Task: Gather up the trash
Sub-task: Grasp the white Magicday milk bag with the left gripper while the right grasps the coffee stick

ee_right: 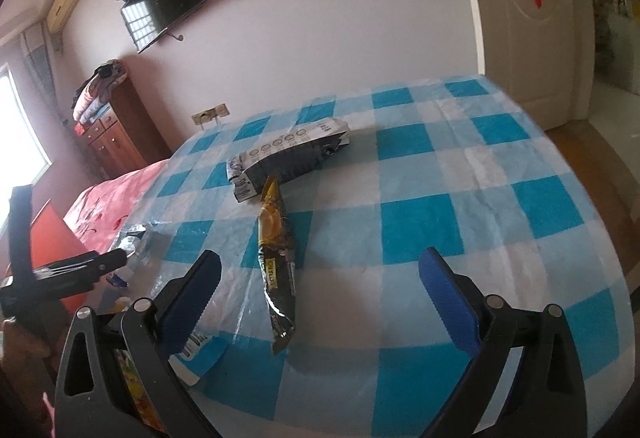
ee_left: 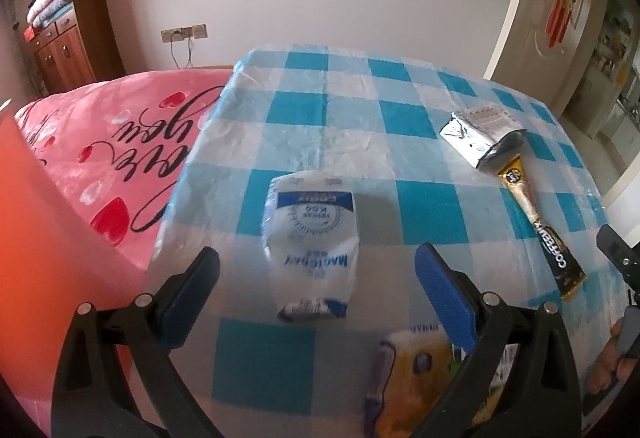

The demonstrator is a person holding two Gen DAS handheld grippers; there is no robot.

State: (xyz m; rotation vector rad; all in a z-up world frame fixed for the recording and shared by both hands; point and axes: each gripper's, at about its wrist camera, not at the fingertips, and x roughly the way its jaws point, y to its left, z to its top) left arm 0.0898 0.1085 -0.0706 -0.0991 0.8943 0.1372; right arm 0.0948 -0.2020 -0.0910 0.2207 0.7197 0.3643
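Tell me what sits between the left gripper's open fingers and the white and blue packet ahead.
Nothing: in the left wrist view only bare checkered tablecloth separates the left gripper from the white and blue packet.

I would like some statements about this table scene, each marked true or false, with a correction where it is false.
1. The left gripper is open, with the white and blue packet lying between its fingers. True.
2. The right gripper is shut on the coffee stick wrapper. False: it is open, and the wrapper lies on the table.
3. The tablecloth has blue and white checks. True.
4. The silver pouch lies apart from the coffee stick wrapper. False: one end of the wrapper reaches the pouch.
5. A television hangs on the wall. True.
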